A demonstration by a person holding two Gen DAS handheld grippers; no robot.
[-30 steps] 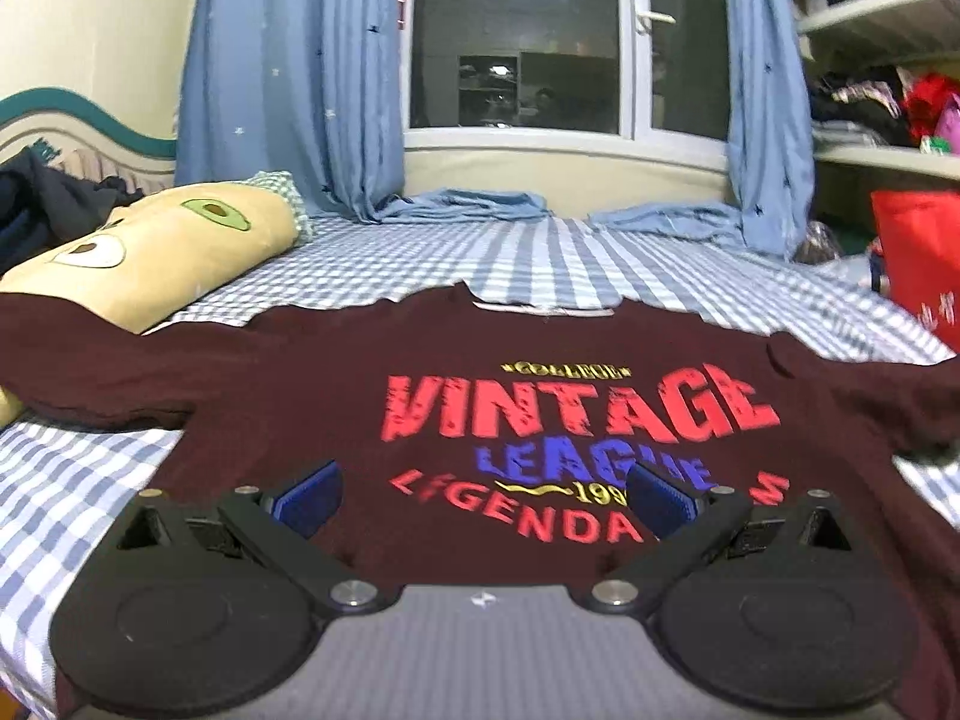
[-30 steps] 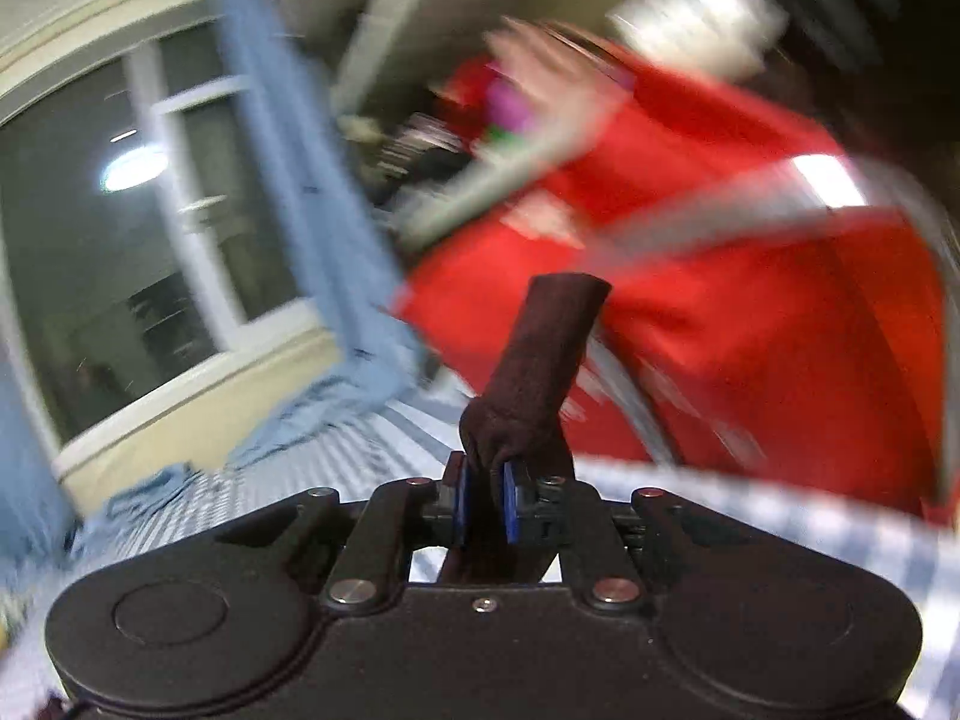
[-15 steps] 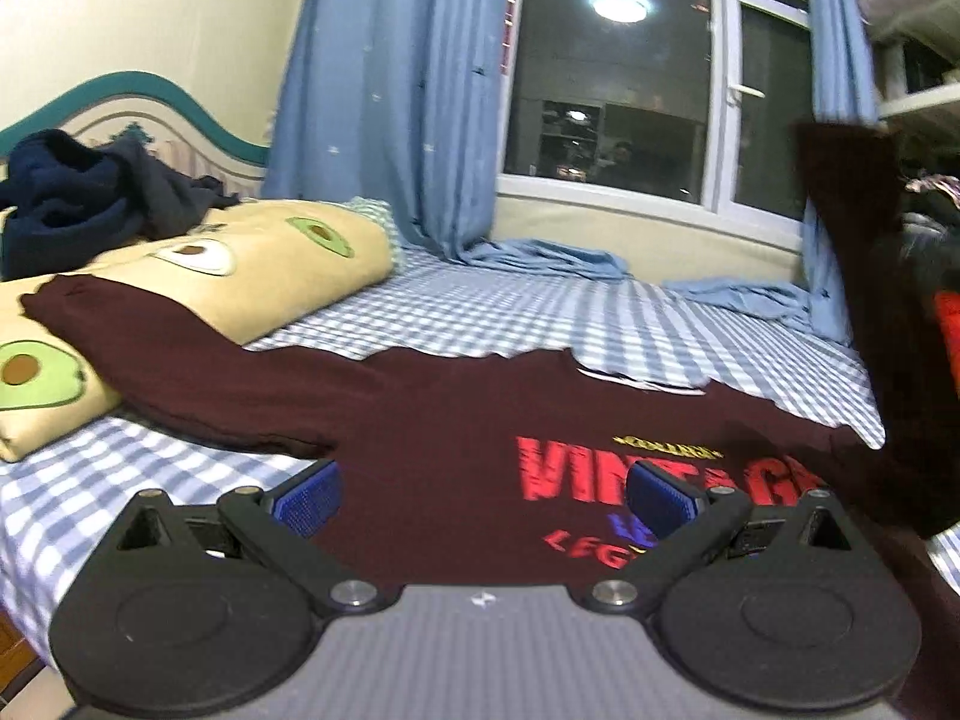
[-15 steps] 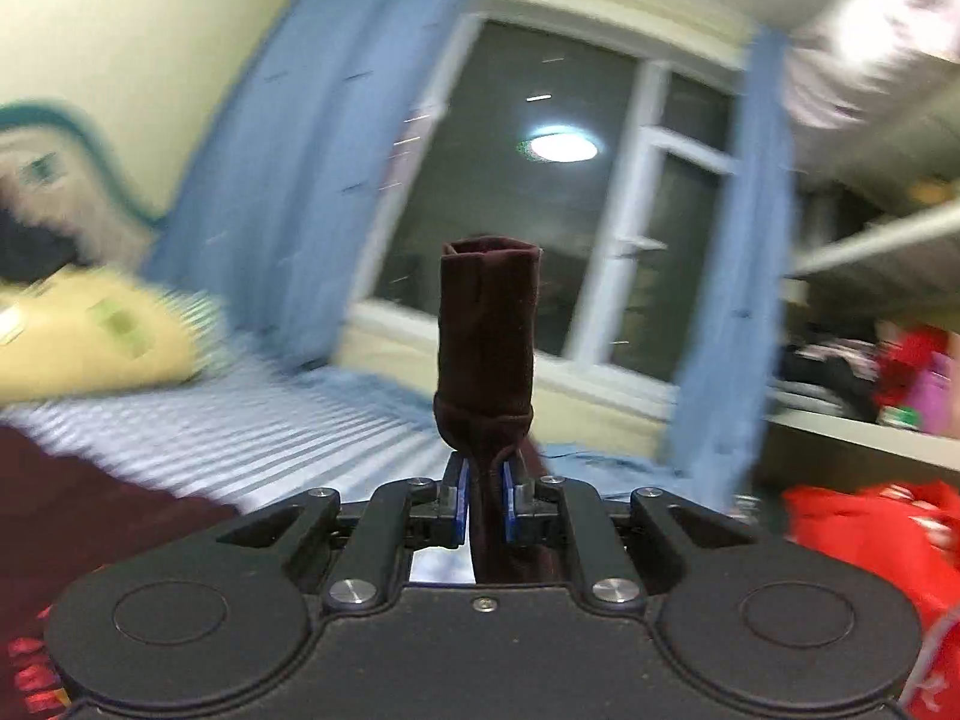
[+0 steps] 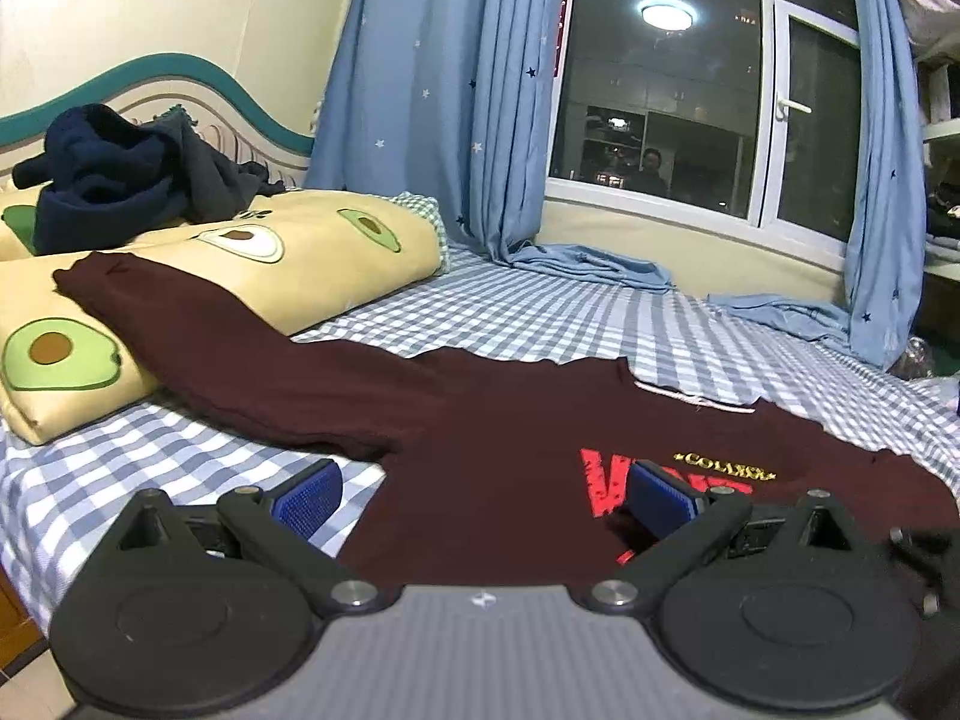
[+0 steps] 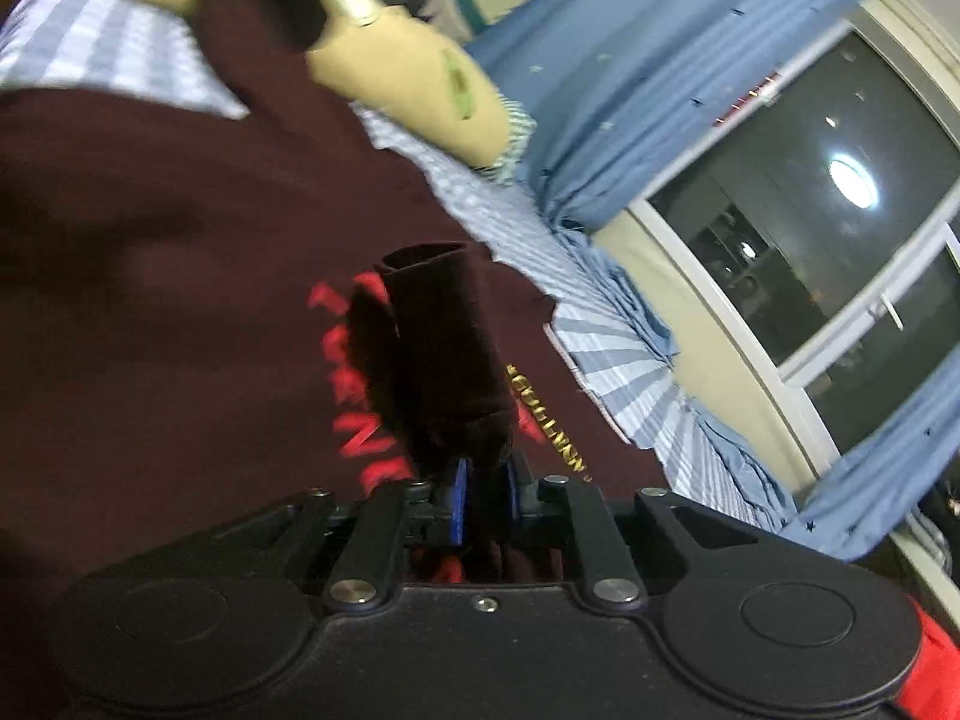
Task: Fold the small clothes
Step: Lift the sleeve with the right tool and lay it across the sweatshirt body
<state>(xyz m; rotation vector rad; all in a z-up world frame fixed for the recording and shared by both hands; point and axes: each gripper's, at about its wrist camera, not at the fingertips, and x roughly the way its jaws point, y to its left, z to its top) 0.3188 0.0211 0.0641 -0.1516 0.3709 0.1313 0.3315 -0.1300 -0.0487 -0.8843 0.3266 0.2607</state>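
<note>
The right gripper [image 6: 483,501] pinches one sleeve [image 6: 444,354] over the shirt [image 5: 510,480] at frame centre. The left gripper [image 5: 480,495] is spread, holding nothing. The other sleeve [image 5: 198,312] lies unfolded at left, so folding seems barely begun.

The shirt [image 5: 498,420] lies flat on the bed [image 5: 540,318], one sleeve [image 5: 180,300] stretched left onto the pillow [image 5: 198,276], a heap of clothes [image 5: 120,180] behind that, the window [image 5: 660,90] beyond, while the other sleeve [image 6: 444,348] lies over the shirt's front.

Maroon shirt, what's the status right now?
Left gripper open, empty. Right gripper shut on sleeve cuff, over maroon shirt. Other sleeve draped on avocado pillow.
</note>
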